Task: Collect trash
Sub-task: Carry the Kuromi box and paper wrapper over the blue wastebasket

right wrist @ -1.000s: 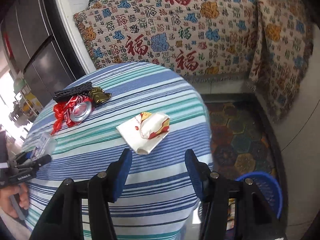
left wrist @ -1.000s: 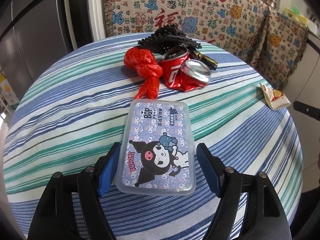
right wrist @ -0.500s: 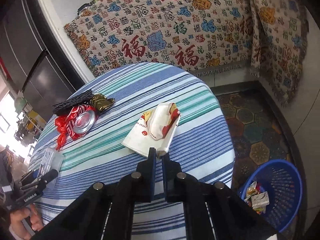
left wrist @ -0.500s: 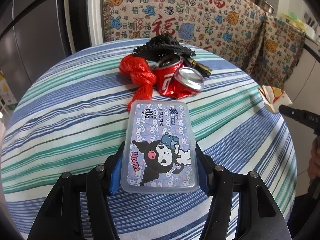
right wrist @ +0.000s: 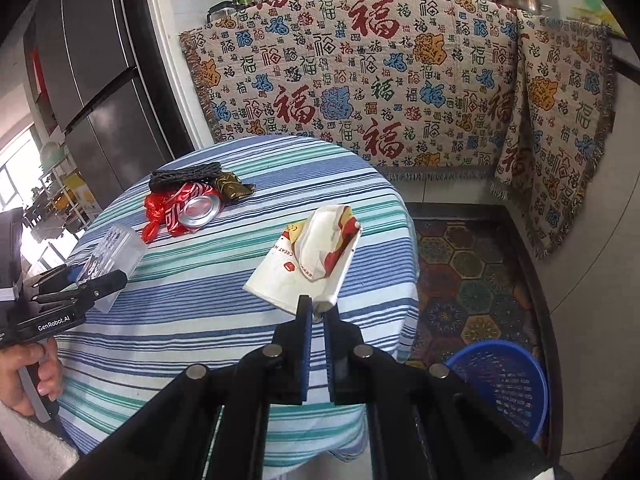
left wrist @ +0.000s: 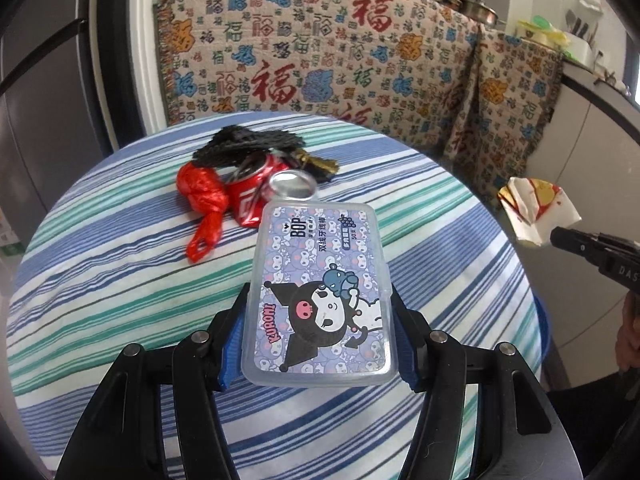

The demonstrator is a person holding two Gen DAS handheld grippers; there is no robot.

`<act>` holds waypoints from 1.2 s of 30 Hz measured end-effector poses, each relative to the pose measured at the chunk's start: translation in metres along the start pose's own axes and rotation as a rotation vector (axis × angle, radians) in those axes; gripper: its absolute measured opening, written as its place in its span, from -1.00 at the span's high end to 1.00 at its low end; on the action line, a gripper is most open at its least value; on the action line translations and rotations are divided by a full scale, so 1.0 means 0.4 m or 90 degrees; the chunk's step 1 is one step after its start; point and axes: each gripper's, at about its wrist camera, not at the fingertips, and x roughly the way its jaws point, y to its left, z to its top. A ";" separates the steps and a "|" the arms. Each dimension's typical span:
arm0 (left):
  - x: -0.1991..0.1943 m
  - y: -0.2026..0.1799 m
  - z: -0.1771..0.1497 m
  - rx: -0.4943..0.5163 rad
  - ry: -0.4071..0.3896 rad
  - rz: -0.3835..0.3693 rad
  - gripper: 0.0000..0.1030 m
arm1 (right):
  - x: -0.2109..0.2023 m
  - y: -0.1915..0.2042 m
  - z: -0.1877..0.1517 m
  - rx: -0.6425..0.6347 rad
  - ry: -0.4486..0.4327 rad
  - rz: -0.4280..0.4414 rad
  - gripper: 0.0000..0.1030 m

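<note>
My left gripper [left wrist: 318, 336] is shut on a clear plastic floss box [left wrist: 320, 292] with a cartoon label and holds it above the striped round table [left wrist: 100, 272]; the box also shows in the right wrist view [right wrist: 112, 252]. My right gripper [right wrist: 317, 312] is shut on a crumpled white paper wrapper [right wrist: 312, 260] and holds it lifted over the table's right side; the wrapper also shows in the left wrist view [left wrist: 536, 208]. A crushed red can [left wrist: 260, 192], a red plastic bag [left wrist: 202, 200], a black net [left wrist: 244, 144] and a gold wrapper [left wrist: 320, 164] lie on the far part of the table.
A blue basket [right wrist: 504, 384] with some trash stands on the patterned floor right of the table. A patterned cloth [right wrist: 380, 80] covers the counter behind. A dark fridge [right wrist: 92, 72] stands at the left.
My left gripper closed on the floss box and lifted it. My right gripper closed on the paper wrapper and raised it off the table.
</note>
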 end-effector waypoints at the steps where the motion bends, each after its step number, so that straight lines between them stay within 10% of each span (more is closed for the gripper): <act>1: -0.005 -0.025 0.007 0.008 -0.001 -0.008 -0.21 | -0.015 -0.011 -0.002 0.002 -0.004 -0.004 0.89; 19: 0.077 -0.584 0.115 0.128 0.036 -0.210 -0.21 | -0.199 -0.392 -0.140 0.077 0.043 -0.159 0.89; 36: 0.287 -0.865 0.100 0.179 0.116 -0.270 -0.21 | -0.139 -0.637 -0.227 0.131 0.121 -0.189 0.88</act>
